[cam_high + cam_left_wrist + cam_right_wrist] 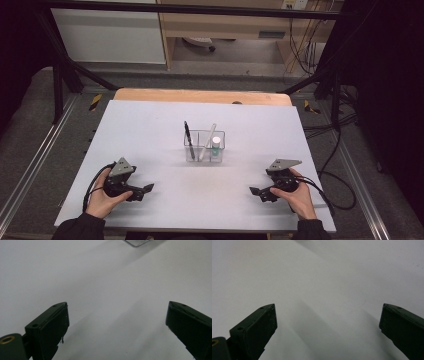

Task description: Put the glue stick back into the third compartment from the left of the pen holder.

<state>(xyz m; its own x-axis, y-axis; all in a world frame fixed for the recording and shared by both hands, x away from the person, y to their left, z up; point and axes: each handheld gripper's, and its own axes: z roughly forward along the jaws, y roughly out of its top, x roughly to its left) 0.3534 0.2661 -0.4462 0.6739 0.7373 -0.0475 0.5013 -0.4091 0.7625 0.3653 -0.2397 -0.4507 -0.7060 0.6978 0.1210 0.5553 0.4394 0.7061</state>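
Left tongs and right tongs gaping wide, empty, flanking clear holder, possibly holding pens.

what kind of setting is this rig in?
Likely a lab data-collection station: a white table inside a black metal frame, loose cables on the floor, and a clear holder of pens staged between the left gripper and right gripper.

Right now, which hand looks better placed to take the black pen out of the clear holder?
Left, probably. The black pen leans at the left end of the holder, the side nearer the left gripper. Its jaws are open, with the holder's corner ahead. The right gripper, also open, would have to reach across.
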